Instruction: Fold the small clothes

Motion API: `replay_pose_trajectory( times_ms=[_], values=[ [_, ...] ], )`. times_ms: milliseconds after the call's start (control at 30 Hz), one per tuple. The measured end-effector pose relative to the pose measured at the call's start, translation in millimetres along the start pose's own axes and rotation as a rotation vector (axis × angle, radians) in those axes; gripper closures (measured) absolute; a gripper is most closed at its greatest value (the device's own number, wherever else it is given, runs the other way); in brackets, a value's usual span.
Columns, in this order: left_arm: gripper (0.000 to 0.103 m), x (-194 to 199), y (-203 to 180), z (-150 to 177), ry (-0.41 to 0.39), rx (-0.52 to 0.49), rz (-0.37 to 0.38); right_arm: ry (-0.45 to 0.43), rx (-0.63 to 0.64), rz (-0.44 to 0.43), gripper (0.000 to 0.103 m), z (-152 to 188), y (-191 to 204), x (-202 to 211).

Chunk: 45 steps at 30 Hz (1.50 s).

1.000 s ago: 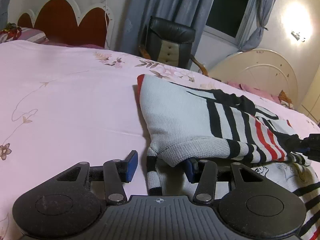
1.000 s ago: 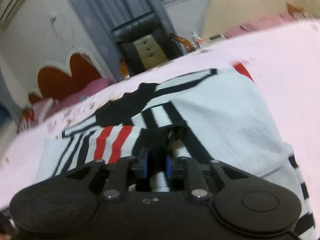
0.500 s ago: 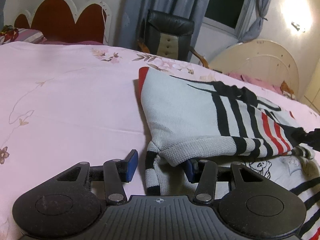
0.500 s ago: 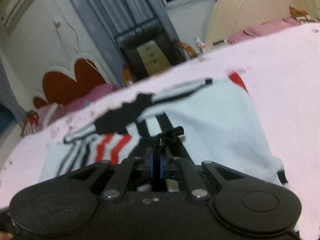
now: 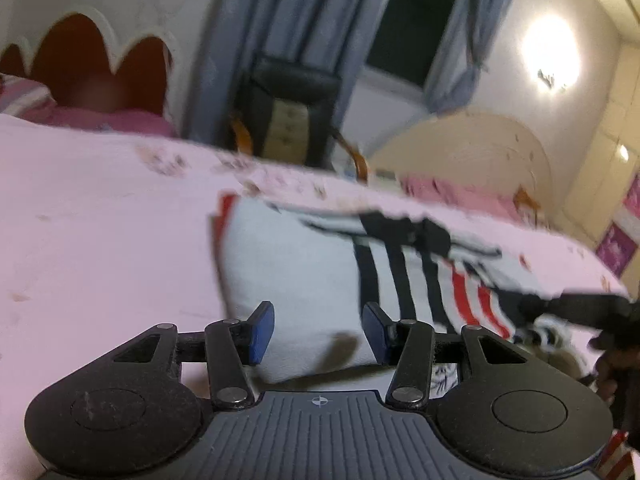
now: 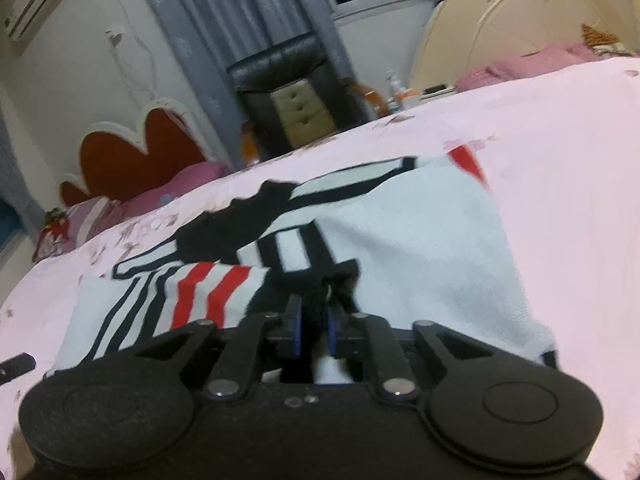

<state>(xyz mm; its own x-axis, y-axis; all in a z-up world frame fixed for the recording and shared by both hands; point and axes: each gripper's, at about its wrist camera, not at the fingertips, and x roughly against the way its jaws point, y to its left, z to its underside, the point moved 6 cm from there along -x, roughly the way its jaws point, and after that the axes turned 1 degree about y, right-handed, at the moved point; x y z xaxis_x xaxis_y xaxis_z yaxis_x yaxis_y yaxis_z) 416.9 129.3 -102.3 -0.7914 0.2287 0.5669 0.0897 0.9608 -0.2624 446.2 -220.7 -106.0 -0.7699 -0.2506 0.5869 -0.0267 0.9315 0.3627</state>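
A pink bedspread (image 5: 100,240) is covered near its middle by a striped sweater (image 5: 304,264).

The left gripper (image 5: 318,330) is held apart above it; black sweater fabric is pinched in the right gripper (image 6: 314,322).

Each tool (image 5: 318,330) (image 6: 313,330) is matte black with blue finger pads (image 5: 262,332), silver pivot screws and round side discs.

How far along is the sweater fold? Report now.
Done: the striped sweater lies on the pink bedsheet with one side folded over. In hand: the right gripper is shut on its dark edge; the left gripper is open above the white part. Left: the remaining folds.
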Motion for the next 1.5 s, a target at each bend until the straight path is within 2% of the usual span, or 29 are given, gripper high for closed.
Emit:
replay_pose_trajectory(
  times_ms=[67, 133, 233, 300, 400, 533, 633, 700, 800, 933, 1000, 1233, 1400, 1433, 1500],
  values=[
    [0.055, -22, 3, 12, 0.063, -0.012, -0.060, -0.027, -0.017, 0.014, 0.084, -3, -3, 7],
    [0.055, -25, 5, 18, 0.034, -0.037, -0.080, -0.047, -0.020, 0.014, 0.085, -6, -4, 13],
    [0.055, -24, 1, 17, 0.037, -0.058, -0.089, -0.052, 0.023, -0.005, 0.085, -5, 1, 15],
    [0.054, -22, 0, 8, 0.036, -0.049, -0.085, -0.047, 0.057, -0.015, 0.086, -5, 7, 11],
    [0.054, -21, -2, -13, -0.017, -0.033, -0.066, -0.064, 0.085, -0.032, 0.086, -10, 16, 7],
    [0.054, -54, -14, -38, -0.005, -0.072, -0.069, -0.028, 0.086, -0.104, 0.086, -23, 45, -20],
    [0.054, -80, -15, -45, 0.037, -0.069, -0.081, 0.042, 0.171, -0.166, 0.086, -21, 85, -53],
    [0.054, -93, -9, -41, 0.062, -0.075, -0.114, 0.087, 0.240, -0.177, 0.086, -14, 104, -71],
    [0.054, -92, -4, -38, 0.042, -0.098, -0.119, 0.123, 0.292, -0.117, 0.090, -5, 109, -92],
    [0.054, -92, 9, -56, 0.007, -0.075, -0.151, 0.100, 0.270, -0.146, 0.084, -10, 113, -93],
    [0.054, -105, 22, -61, 0.030, -0.052, -0.180, 0.111, 0.288, -0.155, 0.084, -7, 118, -99],
    [0.054, -125, 45, -74, 0.041, -0.041, -0.204, 0.136, 0.324, -0.135, 0.084, -12, 136, -128],
    [0.054, -112, 35, -77, 0.031, -0.063, -0.211, 0.130, 0.327, -0.141, 0.082, -15, 136, -123],
    [0.054, -103, 26, -78, 0.000, -0.075, -0.192, 0.117, 0.319, -0.151, 0.082, -16, 137, -117],
    [0.054, -95, 4, -76, -0.008, -0.093, -0.144, 0.095, 0.308, -0.177, 0.082, -17, 141, -110]
  ],
)
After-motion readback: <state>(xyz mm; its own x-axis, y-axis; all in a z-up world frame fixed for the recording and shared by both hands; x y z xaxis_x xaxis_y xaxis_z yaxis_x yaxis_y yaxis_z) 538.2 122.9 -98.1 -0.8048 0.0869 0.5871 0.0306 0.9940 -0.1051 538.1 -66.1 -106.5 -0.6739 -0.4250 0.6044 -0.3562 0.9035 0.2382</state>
